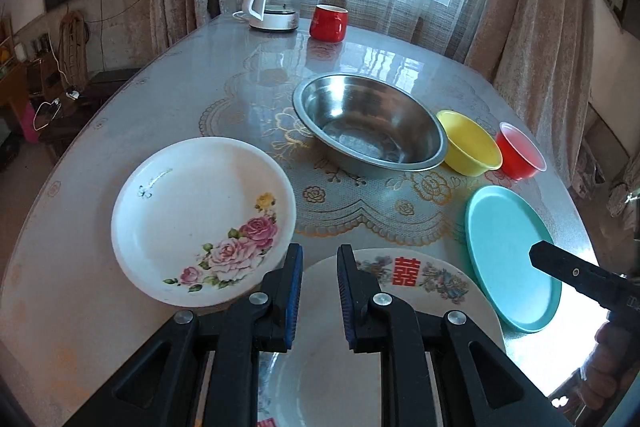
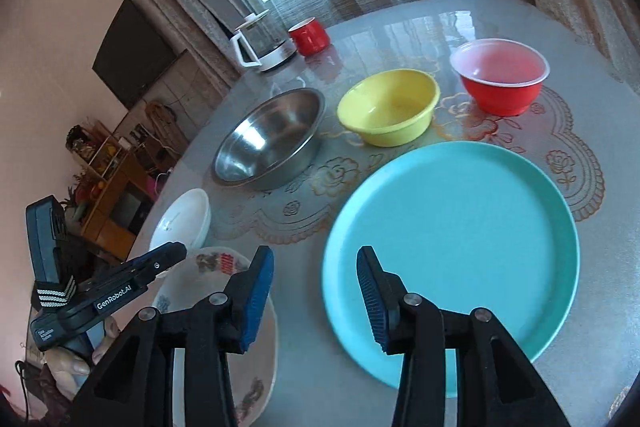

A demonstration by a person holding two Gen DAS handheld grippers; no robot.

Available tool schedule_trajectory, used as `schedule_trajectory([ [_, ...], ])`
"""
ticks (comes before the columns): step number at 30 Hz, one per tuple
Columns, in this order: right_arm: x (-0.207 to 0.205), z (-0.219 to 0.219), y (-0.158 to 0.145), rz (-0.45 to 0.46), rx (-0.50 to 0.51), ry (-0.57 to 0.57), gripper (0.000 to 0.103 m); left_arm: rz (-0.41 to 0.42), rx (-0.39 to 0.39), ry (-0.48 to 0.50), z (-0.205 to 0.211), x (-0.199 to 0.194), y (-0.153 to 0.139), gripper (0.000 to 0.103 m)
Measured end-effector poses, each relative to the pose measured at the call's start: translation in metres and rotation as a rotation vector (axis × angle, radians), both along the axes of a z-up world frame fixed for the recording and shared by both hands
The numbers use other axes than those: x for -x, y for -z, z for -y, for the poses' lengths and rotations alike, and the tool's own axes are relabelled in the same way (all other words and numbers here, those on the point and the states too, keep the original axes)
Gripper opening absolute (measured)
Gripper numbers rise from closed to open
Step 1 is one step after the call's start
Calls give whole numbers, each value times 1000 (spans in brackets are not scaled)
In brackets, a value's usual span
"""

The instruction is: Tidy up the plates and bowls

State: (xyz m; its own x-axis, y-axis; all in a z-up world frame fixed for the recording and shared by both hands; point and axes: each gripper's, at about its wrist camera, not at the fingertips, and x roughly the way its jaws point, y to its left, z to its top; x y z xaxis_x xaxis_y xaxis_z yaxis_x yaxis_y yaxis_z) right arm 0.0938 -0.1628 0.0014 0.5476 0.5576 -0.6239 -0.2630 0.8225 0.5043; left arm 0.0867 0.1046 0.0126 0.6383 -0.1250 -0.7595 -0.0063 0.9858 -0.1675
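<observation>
Near the table's left side lies a white rose-patterned plate (image 1: 192, 219) (image 2: 184, 219). A plate with a red character (image 1: 404, 273) (image 2: 216, 267) lies in front, under my left gripper (image 1: 318, 255) (image 2: 176, 253). Its jaws stand almost together with nothing between them. A teal plate (image 1: 508, 259) (image 2: 452, 227) rests flat on the right. My right gripper (image 2: 316, 255) (image 1: 536, 255) hovers open over its near left rim, holding nothing. Behind stand a steel bowl (image 1: 368, 123) (image 2: 272, 135), a yellow bowl (image 1: 468, 143) (image 2: 388, 103) and a red bowl (image 1: 520, 151) (image 2: 500, 75) in a row.
A white kettle (image 1: 268, 3) and a red mug (image 1: 328, 23) stand at the table's far end by the curtained window. The glossy table (image 1: 120, 131) curves away on the left. A wooden shelf (image 2: 112, 179) stands beyond that edge.
</observation>
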Motion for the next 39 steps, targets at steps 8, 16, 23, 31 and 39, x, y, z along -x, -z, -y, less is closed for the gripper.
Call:
schedule_trajectory([
  [8, -29, -93, -5, -96, -86, -180, 44, 37, 28, -157, -83, 19, 8, 23],
  [16, -74, -155, 17, -181, -30, -212, 36, 9, 89, -259, -135, 15, 27, 33],
  [23, -100, -181, 39, -236, 40, -187, 31, -23, 151, -250, -150, -1, 41, 31],
  [31, -108, -192, 54, -271, 57, -218, 20, -74, 166, -222, -147, -27, 53, 22],
  [39, -109, -202, 53, -232, 81, -225, 19, -48, 114, -217, -137, -30, 52, 15],
])
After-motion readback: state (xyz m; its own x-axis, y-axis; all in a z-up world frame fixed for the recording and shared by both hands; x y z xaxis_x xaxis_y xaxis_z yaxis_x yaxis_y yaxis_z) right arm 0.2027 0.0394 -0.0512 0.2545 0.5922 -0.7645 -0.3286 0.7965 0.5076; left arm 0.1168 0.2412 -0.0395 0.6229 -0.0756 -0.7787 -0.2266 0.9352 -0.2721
